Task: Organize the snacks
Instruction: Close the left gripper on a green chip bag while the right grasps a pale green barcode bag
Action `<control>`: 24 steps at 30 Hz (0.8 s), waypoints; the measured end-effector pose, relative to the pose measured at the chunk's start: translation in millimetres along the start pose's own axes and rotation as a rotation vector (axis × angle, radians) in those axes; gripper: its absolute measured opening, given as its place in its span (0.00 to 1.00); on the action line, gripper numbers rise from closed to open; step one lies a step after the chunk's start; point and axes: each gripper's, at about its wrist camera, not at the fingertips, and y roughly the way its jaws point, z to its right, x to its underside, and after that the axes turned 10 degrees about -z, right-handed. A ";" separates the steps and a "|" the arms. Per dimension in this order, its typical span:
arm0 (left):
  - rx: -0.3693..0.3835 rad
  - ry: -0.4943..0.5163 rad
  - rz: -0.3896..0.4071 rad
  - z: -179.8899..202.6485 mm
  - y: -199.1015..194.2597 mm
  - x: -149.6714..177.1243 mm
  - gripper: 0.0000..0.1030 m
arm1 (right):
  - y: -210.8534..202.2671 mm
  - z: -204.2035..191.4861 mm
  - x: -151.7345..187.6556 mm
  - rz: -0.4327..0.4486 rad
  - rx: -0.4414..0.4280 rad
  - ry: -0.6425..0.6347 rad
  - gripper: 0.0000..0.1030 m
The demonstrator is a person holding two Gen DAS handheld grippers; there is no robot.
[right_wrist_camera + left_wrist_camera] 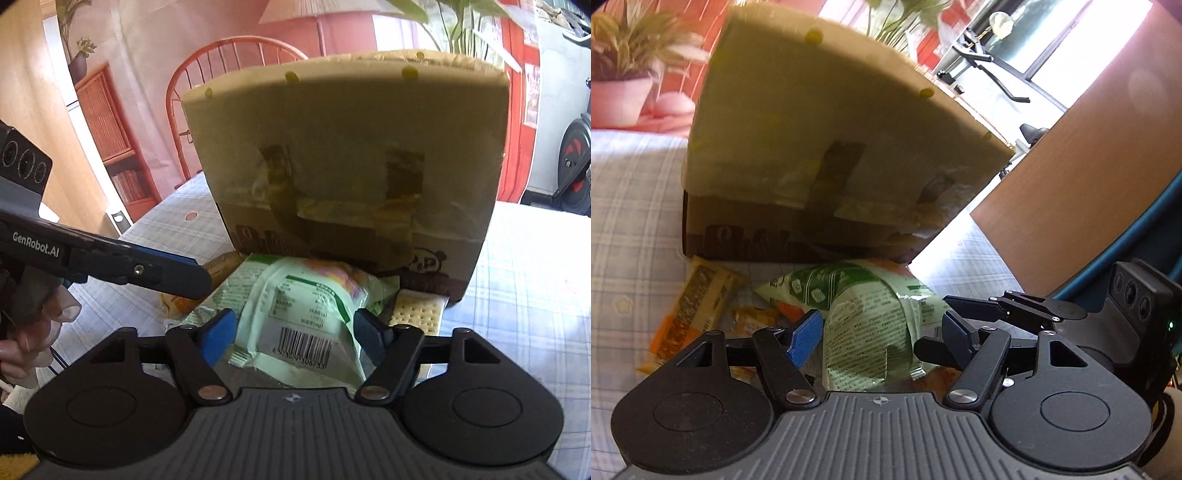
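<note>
A green and white snack packet (864, 317) lies on the checked tablecloth in front of a cardboard box (827, 140) with its flap raised. My left gripper (881, 332) is open, its fingers on either side of the packet. In the right wrist view the same packet (299, 321) lies between the open fingers of my right gripper (295, 328), barcode up. An orange and yellow packet (694, 306) lies left of the green one. A cracker pack (417, 310) lies by the box's right corner. The left gripper's finger (147, 273) reaches in from the left.
The cardboard box (347, 155) stands close ahead on the table (535, 295). A red chair (221, 59) stands behind it. A wooden panel (1089, 192) rises at the right in the left wrist view. Potted plants and exercise equipment are in the background.
</note>
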 end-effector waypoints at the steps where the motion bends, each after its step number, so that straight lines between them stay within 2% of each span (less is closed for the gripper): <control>1: -0.002 -0.003 -0.004 -0.8 2.8 0.5 0.71 | 2.2 -0.7 1.3 -0.003 0.003 -0.005 0.67; 10: 0.002 -0.019 -0.032 -4.7 30.7 -2.6 0.71 | 10.1 4.1 2.6 0.001 -0.030 0.025 0.67; 12: 0.008 -0.022 -0.032 -7.2 32.0 -0.4 0.67 | 11.0 4.9 2.5 0.000 -0.040 0.034 0.67; 13: 0.009 -0.018 -0.035 -6.9 33.9 0.0 0.57 | 11.5 4.8 2.5 -0.002 -0.043 0.035 0.67; 14: 0.029 -0.020 -0.035 -6.8 32.7 1.0 0.54 | 11.9 4.1 2.7 -0.003 -0.044 0.032 0.65; 18: 0.035 -0.012 -0.025 -6.5 26.7 5.8 0.53 | 7.7 -2.3 5.9 0.008 -0.046 0.018 0.61; 24: 0.024 0.009 0.011 3.7 -0.4 14.5 0.53 | -8.2 -15.4 8.7 0.044 -0.054 0.004 0.60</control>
